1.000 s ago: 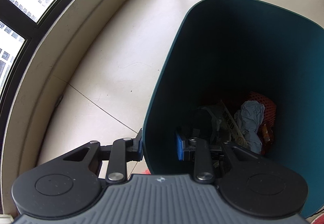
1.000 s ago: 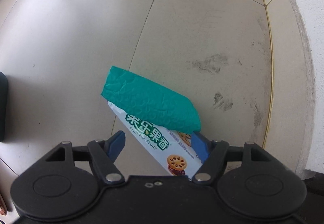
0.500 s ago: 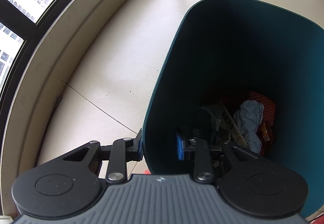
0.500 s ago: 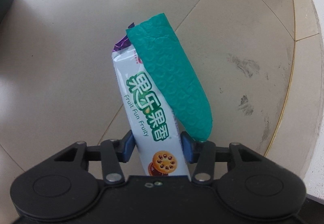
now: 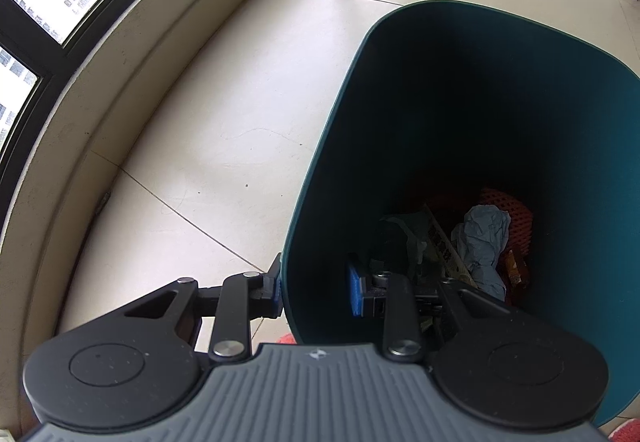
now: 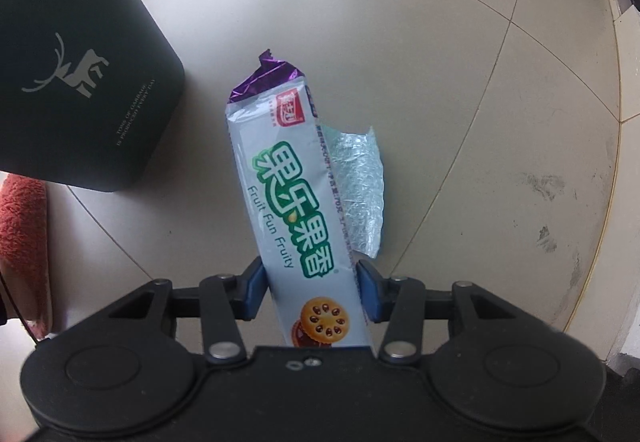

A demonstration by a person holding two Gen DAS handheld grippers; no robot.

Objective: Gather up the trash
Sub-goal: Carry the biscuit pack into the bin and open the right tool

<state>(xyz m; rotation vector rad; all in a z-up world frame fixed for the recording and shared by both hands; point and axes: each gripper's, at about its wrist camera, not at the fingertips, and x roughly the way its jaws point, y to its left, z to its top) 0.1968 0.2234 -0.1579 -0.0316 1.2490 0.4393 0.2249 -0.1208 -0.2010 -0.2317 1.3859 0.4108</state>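
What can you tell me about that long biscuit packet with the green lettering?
The biscuit packet is a long, slim, glossy silver-grey wrapper with green Chinese lettering, "Fruit Fun Fruity" and pictures of round jam biscuits at its near end. Its far end is a crimped purple seal. It hangs in the air above the tiled floor, clamped across its width by the blue pads of the right tool. A crinkled silvery bubble-textured sheet sticks out from behind its right edge.

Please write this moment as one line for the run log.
left gripper: shut on bin wall | right gripper: shut on biscuit wrapper | wrapper: outside bin
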